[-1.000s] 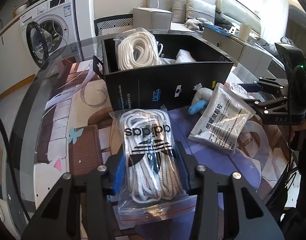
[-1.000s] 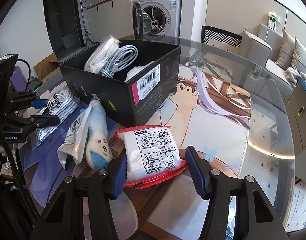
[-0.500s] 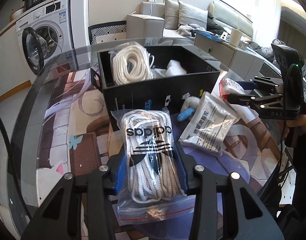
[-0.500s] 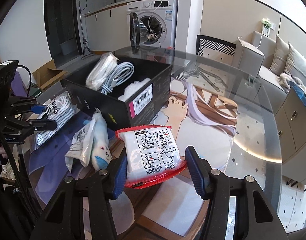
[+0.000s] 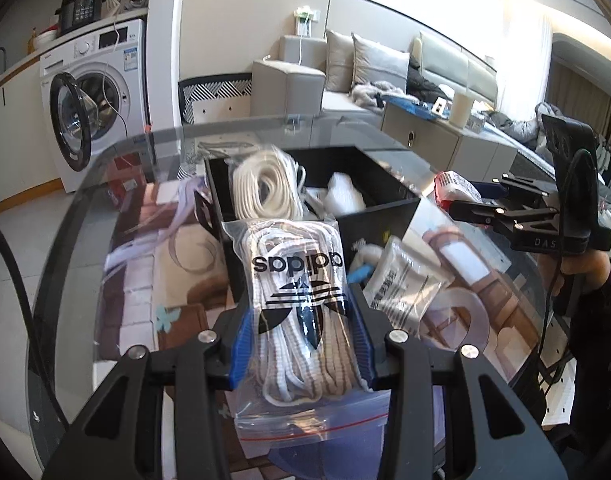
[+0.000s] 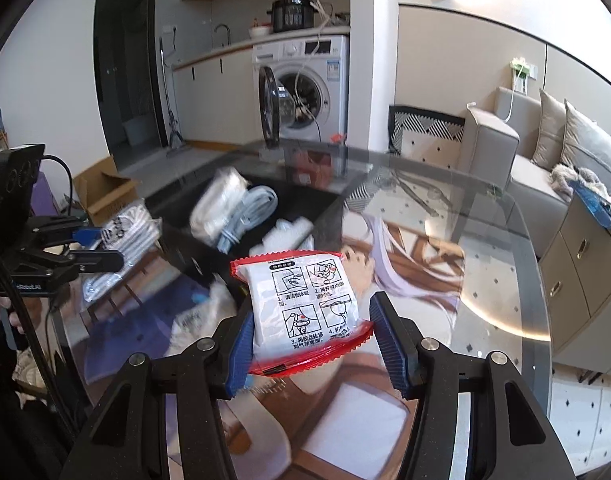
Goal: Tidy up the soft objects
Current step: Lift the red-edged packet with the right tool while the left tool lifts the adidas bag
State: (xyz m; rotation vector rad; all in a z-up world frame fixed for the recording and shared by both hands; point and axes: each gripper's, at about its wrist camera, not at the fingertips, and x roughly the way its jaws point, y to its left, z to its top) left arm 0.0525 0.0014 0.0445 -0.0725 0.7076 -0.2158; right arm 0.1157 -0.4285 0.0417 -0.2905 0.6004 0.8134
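Note:
My left gripper (image 5: 299, 320) is shut on a clear zip bag of white laces (image 5: 297, 300) with a black logo, held in the air just in front of the black box (image 5: 385, 216). My right gripper (image 6: 311, 328) is shut on a white packet with red edges (image 6: 309, 308), lifted above the table near the box (image 6: 185, 256). The box holds a white coiled rope (image 5: 265, 188) and bagged cables (image 6: 241, 212). A white sachet bag (image 5: 401, 292) and a blue-and-white plush (image 5: 361, 268) lie on the table beside the box. The other gripper shows at each view's edge.
The round glass table (image 5: 117, 184) covers a printed picture mat (image 6: 417, 256). A washing machine with its door open (image 6: 301, 96) stands beyond the table. A grey sofa (image 6: 545, 152) and a low cabinet (image 6: 585, 264) stand to the right. A cardboard box (image 6: 101, 192) sits on the floor.
Both grippers have risen with their loads: the lace bag now hangs level with the box rim, and the red-edged packet is higher above the table. The box looks lower and farther.

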